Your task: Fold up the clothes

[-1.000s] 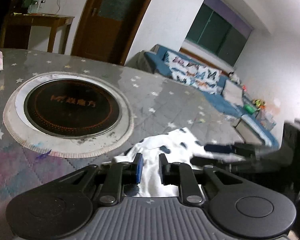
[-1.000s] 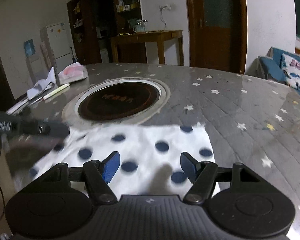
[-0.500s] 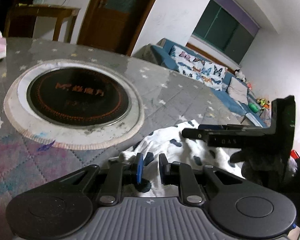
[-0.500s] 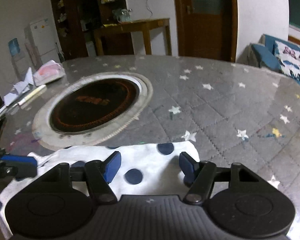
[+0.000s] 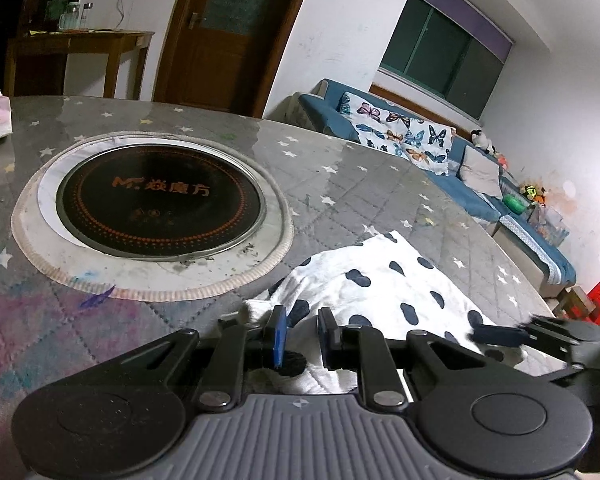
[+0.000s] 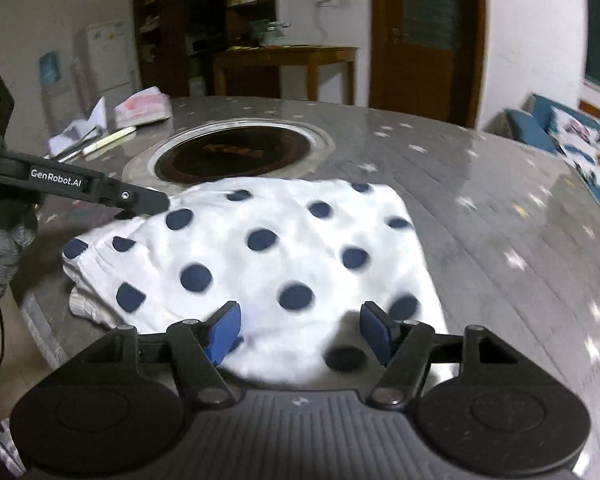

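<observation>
Right wrist view: soft, light cloth [image 6: 260,248] is best pinched at a hem; right gripper [image 6: 300,332] stands wide over it, left gripper [image 5: 302,336] narrowed on its edge

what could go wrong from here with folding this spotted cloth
The left gripper pinches only the edge of the spotted cloth, so it may slip free if pulled. The right gripper hangs open over the cloth, holding nothing, so a one-sided lift could undo the fold. The cloth lies beside the round cooktop; dragging it that way may pick up the grime on its rim.
</observation>
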`<state>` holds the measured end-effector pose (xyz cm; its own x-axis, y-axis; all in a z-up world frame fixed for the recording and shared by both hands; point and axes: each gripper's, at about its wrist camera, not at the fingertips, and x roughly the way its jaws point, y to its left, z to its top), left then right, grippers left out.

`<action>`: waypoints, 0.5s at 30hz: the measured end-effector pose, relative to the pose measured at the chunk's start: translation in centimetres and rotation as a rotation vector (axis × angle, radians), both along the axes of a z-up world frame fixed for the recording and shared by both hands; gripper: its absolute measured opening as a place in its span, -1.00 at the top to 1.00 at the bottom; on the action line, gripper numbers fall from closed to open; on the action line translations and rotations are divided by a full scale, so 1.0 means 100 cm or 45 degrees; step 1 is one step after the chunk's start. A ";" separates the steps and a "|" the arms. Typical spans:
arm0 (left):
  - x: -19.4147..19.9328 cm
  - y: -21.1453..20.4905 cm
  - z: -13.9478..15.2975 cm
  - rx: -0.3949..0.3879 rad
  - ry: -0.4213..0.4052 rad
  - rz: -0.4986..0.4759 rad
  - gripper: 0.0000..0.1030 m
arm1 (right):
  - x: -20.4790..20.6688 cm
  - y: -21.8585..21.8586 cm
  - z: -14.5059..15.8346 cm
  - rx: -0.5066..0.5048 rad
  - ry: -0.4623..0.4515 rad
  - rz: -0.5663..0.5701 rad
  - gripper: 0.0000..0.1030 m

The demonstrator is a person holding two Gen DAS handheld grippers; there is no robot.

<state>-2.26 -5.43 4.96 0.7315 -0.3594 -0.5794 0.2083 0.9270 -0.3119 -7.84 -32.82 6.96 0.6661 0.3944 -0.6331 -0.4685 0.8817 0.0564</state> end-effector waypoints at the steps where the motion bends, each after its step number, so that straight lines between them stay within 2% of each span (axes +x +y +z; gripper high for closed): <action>1: 0.000 0.000 0.000 0.003 -0.002 0.001 0.63 | -0.004 -0.006 0.002 0.012 -0.007 -0.022 -0.31; 6: -0.001 -0.003 -0.002 0.036 -0.020 -0.005 0.63 | -0.011 -0.026 -0.004 0.014 0.009 -0.101 -0.28; 10: -0.005 -0.002 0.002 0.029 -0.028 -0.002 0.62 | -0.018 -0.019 0.002 -0.018 -0.038 -0.078 -0.30; 11: -0.008 0.000 0.005 0.021 -0.034 0.004 0.56 | -0.019 -0.016 0.005 -0.013 -0.052 -0.062 -0.31; 14: -0.015 0.007 0.013 0.005 -0.050 0.039 0.17 | -0.022 -0.005 0.016 0.000 -0.090 0.000 -0.32; 15: -0.018 0.009 0.015 0.001 -0.052 0.051 0.15 | -0.023 0.000 0.019 0.004 -0.099 0.033 -0.32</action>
<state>-4.02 -4.49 6.43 0.7682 -0.3289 -0.5493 0.1834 0.9350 -0.3035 -10.11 -32.81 8.82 0.7026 0.4142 -0.5786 -0.4944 0.8690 0.0218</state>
